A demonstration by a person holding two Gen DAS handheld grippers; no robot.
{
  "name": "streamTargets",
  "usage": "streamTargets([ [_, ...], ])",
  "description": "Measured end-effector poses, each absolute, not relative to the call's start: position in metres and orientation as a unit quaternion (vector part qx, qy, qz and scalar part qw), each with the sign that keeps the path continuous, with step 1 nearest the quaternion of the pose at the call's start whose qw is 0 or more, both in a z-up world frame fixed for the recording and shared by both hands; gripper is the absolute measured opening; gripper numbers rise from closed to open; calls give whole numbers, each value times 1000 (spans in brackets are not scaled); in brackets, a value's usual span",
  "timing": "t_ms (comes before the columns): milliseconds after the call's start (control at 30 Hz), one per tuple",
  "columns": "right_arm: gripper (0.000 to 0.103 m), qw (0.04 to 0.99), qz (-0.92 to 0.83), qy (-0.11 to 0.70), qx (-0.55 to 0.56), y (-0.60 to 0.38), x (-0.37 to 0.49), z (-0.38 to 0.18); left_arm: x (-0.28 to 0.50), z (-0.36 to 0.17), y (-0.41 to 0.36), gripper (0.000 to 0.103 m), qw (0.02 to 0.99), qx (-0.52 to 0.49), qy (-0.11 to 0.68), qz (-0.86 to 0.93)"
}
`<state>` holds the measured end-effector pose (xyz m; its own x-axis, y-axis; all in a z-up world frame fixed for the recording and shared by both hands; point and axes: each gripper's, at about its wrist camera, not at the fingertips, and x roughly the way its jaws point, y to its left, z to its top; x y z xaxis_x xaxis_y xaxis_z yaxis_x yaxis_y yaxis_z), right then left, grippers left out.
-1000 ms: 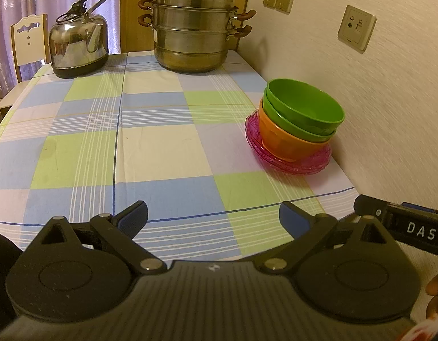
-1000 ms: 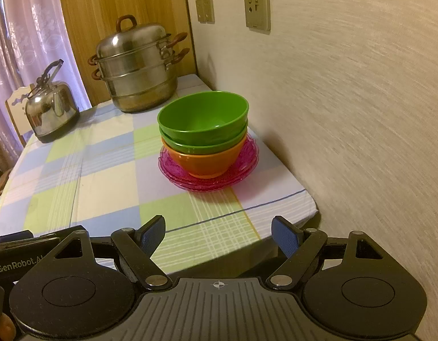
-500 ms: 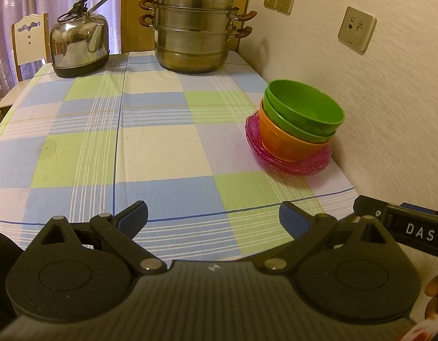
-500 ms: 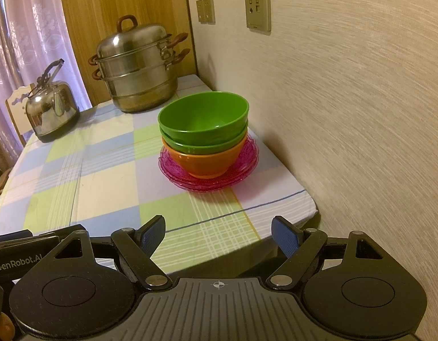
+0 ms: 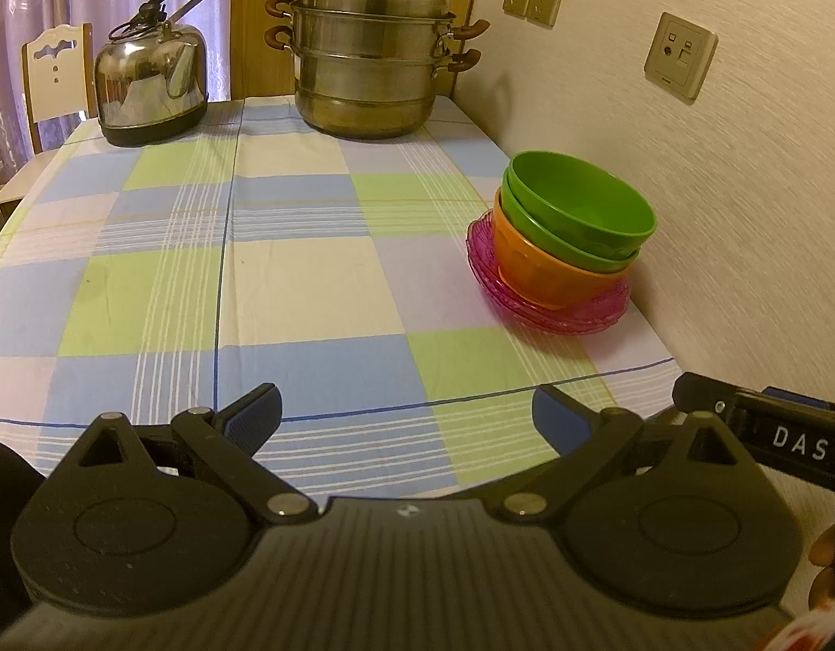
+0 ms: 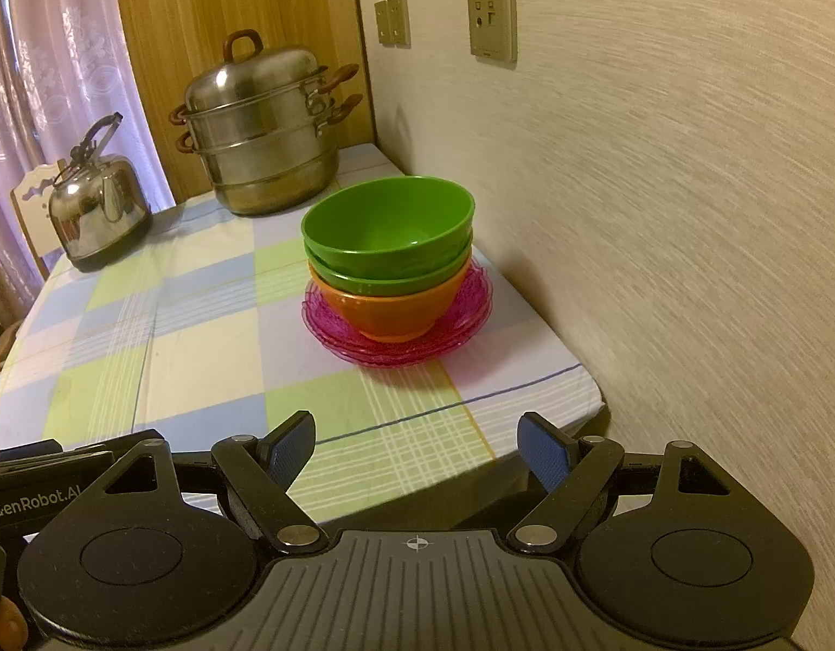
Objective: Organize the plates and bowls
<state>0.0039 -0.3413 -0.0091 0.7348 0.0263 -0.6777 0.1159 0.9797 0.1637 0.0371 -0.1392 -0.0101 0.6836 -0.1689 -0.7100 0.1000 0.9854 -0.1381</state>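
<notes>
- Both tongs, left gripper (image 5: 406, 415) and right gripper (image 6: 416, 445), spread wide, gripping nothing.
- Risked toppling nested green bowls (image 6: 387, 233) off orange bowl (image 6: 387, 314) and pink plates (image 6: 461, 331) near table edge (image 6: 553, 396).

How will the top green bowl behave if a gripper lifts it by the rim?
The glossy top green plastic bowl probably lifts light and stiff. Nested in the second green bowl, it may drag that along. Its smooth rim looks slippery.

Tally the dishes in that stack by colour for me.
Green bowls: 2
Orange bowl: 1
Pink plates: at least 2; the rims overlap, so the exact count is unclear
Total: at least 5
</notes>
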Motion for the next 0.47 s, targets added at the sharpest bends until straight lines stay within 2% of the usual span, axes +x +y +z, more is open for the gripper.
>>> streamTargets([
  [467,81,926,-24,363,98,-341,3,-9,35,-10,-141,98,920,-43,381,-77],
])
